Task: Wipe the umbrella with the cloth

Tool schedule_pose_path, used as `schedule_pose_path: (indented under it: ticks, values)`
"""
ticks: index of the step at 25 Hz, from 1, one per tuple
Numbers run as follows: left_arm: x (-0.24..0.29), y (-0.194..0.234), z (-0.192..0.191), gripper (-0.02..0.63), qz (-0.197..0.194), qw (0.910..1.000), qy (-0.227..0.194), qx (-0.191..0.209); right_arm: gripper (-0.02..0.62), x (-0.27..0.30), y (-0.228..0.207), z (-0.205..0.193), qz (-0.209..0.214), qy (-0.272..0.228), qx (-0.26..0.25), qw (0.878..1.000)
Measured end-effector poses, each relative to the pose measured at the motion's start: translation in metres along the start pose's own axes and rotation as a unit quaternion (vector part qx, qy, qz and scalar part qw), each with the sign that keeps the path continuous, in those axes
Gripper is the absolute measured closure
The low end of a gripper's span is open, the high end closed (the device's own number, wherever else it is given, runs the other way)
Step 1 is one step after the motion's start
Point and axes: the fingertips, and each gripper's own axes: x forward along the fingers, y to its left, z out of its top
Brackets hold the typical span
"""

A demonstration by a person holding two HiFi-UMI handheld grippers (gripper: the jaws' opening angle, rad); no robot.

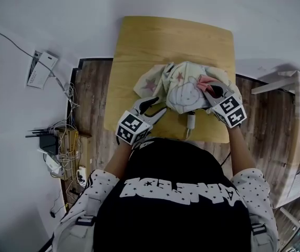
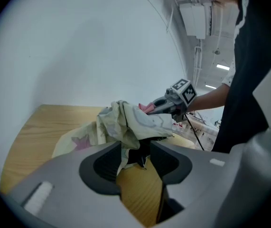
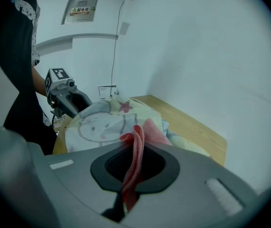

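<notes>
Nearest to the person, the left claw (image 2: 135,156) has its two jaws spread wide. A fold of the umbrella (image 2: 126,120) hangs down into the gap between them, with a dark part under the pale fabric. It lies close against one jaw, but the jaws do not squeeze it. On the other side, the right claw (image 3: 134,165) is pressed together on the cloth (image 3: 136,144). This pink cloth stands up as a folded strip between the jaws and rests against the top of the umbrella. The umbrella is a crumpled cream heap with pink stars and a drawn face. It lies on the near half of the wooden table (image 1: 139,41), between both claws.
</notes>
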Motion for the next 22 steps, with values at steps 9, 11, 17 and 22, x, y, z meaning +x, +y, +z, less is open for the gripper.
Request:
schedule_pose_path:
  ticks: [9,11,17,22]
  values:
    - [0.030,-0.011,0.018,0.399,0.053,0.9970,-0.051,0.025,0.575,-0.002,0.000,0.001,0.002,0.004,-0.005,1.000]
    - [0.029,-0.006,0.023,0.431,0.068,0.9954,-0.061,0.028,0.575,-0.002,0.000,0.001,0.002,0.003,-0.003,1.000]
    - [0.017,0.002,0.037,0.607,0.096,0.9903,-0.097,0.025,0.575,-0.001,0.002,-0.001,0.005,0.004,-0.004,1.000]
    - [-0.004,-0.005,0.049,0.607,0.123,0.9829,-0.084,0.108,0.575,0.001,0.004,0.002,0.007,0.001,-0.002,1.000]
